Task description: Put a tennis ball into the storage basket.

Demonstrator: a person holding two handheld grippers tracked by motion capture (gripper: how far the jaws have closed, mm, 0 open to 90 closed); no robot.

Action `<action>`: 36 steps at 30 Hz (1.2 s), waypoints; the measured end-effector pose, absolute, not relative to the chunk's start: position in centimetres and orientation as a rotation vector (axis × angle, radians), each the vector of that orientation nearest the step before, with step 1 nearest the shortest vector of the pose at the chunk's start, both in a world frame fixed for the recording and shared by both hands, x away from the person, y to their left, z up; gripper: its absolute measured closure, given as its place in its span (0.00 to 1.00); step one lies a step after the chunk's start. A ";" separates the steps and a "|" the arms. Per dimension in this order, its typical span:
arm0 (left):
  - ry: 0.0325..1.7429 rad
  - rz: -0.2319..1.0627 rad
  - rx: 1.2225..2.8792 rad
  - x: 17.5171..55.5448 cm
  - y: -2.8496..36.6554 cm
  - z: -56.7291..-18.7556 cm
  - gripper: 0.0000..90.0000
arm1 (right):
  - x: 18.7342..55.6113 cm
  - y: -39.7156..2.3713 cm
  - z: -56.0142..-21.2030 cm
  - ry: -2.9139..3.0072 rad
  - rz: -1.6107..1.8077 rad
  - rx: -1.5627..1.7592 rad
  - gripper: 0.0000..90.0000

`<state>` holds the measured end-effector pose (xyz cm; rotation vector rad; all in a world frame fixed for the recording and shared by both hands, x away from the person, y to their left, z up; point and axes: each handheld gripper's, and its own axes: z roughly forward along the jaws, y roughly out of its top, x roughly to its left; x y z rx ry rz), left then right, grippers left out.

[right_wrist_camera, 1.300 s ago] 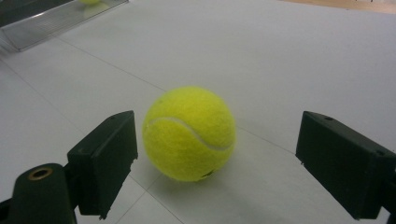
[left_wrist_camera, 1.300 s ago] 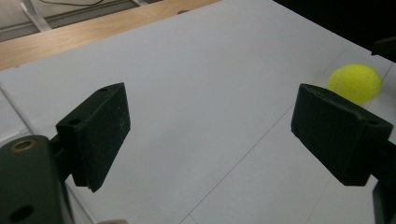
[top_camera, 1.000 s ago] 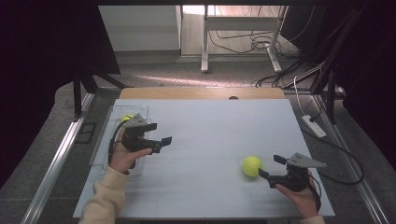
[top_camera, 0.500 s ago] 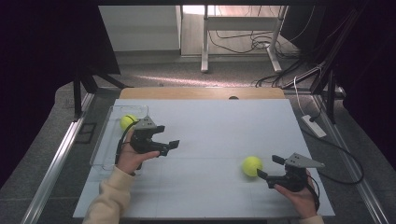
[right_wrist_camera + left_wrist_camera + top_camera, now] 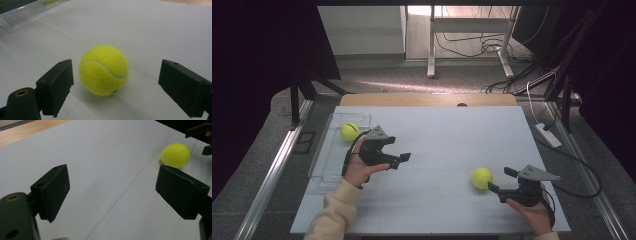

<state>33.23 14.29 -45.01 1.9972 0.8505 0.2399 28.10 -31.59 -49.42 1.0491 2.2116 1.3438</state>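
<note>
One yellow tennis ball (image 5: 349, 131) lies in the clear tray (image 5: 328, 165) at the table's left. My left gripper (image 5: 401, 159) hovers just right of that tray, pointing toward the table's middle; in the left gripper view its jaws (image 5: 112, 182) stand open with nothing between them. A second tennis ball (image 5: 482, 177) rests on the white tabletop near the front right. My right gripper (image 5: 500, 180) sits just right of it, open. In the right gripper view this ball (image 5: 103, 70) lies between the spread fingertips (image 5: 58, 82), touching neither. The left gripper view shows the same ball (image 5: 175, 155) farther off.
The white table (image 5: 437, 135) has a wooden strip along its far edge. The tray's rim (image 5: 30, 11) appears at the top left of the right gripper view. Cables, a power strip (image 5: 548, 135) and desk legs stand on the floor beyond and right of the table.
My left gripper has moved right, away from the tray and toward the table's middle, leaving the ball in the tray uncovered. The right gripper and its ball have not moved.
</note>
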 end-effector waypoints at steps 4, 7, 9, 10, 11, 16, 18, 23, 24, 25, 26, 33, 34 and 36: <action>0.847 0.234 2.000 33.3 14.0 -45.1 0.14 | 28.0 -31.6 -49.5 2.214 1.344 1.047 0.14; 0.838 0.227 2.004 33.4 13.6 -45.1 0.14 | 28.0 -31.6 -49.5 2.213 1.342 1.049 0.14; 0.836 0.225 2.005 33.4 13.5 -45.2 0.14 | 28.0 -31.7 -49.5 2.212 1.342 1.050 0.14; 0.833 0.224 2.008 33.5 13.4 -45.2 0.14 | 27.9 -31.7 -49.5 2.211 1.342 1.053 0.14; 0.833 0.220 2.007 33.5 13.3 -45.2 0.14 | 27.9 -31.7 -49.5 2.210 1.342 1.053 0.14; 0.824 0.209 2.016 33.5 12.7 -45.5 0.14 | 27.9 -31.5 -49.5 2.212 1.344 1.050 0.14; 0.819 0.209 2.020 33.5 12.5 -45.5 0.14 | 27.9 -31.5 -49.5 2.212 1.344 1.050 0.14; 0.799 0.202 2.040 33.6 11.6 -45.6 0.15 | 27.8 -31.6 -49.5 2.209 1.346 1.054 0.14; 0.794 0.201 2.046 33.7 11.5 -45.6 0.15 | 27.8 -31.6 -49.5 2.209 1.345 1.053 0.14; 0.792 0.199 2.049 33.7 11.3 -45.7 0.14 | 27.8 -31.6 -49.5 2.209 1.344 1.053 0.14; 0.786 0.196 2.052 33.8 11.1 -45.7 0.14 | 27.7 -31.7 -49.5 2.208 1.343 1.054 0.14; 0.775 0.182 2.067 34.1 10.4 -45.9 0.15 | 27.7 -31.9 -49.5 2.202 1.342 1.062 0.14; 0.772 0.179 2.067 34.1 10.2 -45.9 0.15 | 27.7 -31.9 -49.5 2.202 1.342 1.062 0.14; 0.771 0.171 2.069 34.2 9.9 -46.0 0.15 | 27.7 -31.8 -49.5 2.204 1.337 1.060 0.14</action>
